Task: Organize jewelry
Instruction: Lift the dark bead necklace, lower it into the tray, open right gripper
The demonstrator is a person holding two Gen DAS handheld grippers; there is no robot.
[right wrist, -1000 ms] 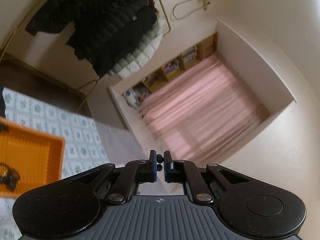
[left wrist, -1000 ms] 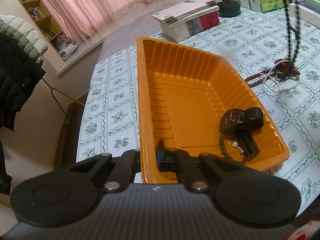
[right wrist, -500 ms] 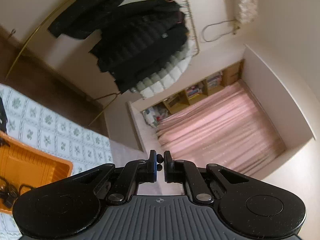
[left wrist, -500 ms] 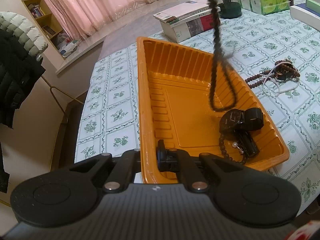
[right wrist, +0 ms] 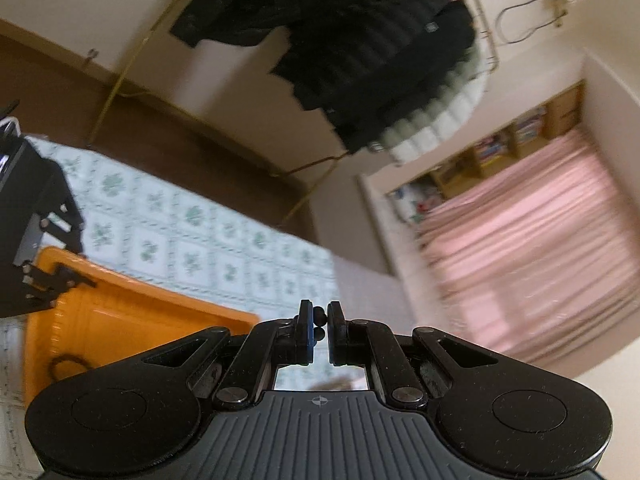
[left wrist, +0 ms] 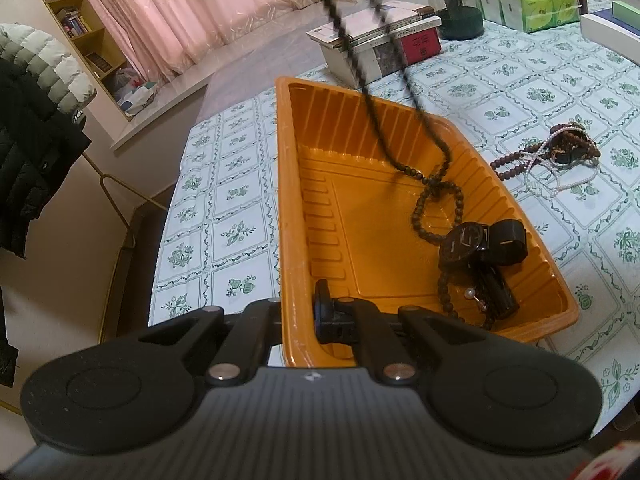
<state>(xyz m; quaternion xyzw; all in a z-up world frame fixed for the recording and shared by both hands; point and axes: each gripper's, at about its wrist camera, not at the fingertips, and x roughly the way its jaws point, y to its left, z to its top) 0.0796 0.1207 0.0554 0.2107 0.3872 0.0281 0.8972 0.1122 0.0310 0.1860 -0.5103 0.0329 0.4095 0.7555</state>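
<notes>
A dark bead necklace (left wrist: 438,196) hangs in two strands from above the left wrist view, its lower loop resting on the floor of the orange tray (left wrist: 316,208), just beside a black wristwatch (left wrist: 476,244) and a short beaded bracelet with a pearl (left wrist: 460,300) in the tray's near right corner. The right gripper (right wrist: 319,320) has its fingers clenched on the necklace, two beads showing between the pads. The left gripper (left wrist: 300,312) is clamped on the tray's near rim, one finger outside the wall and one inside. The tray sits on a table covered by a white cloth with green floral squares (left wrist: 236,236). To the tray's right, well apart, lies one tangled pile of brown and pearl strands (left wrist: 560,152). Beyond the tray stand a stack of books (left wrist: 380,44), one dark jar (left wrist: 452,4), and packs of tissues (left wrist: 528,4) at the far edge. The room has pink curtains (left wrist: 192,12), a bookshelf (left wrist: 72,28), and dark padded jackets on a rack (right wrist: 380,52).
</notes>
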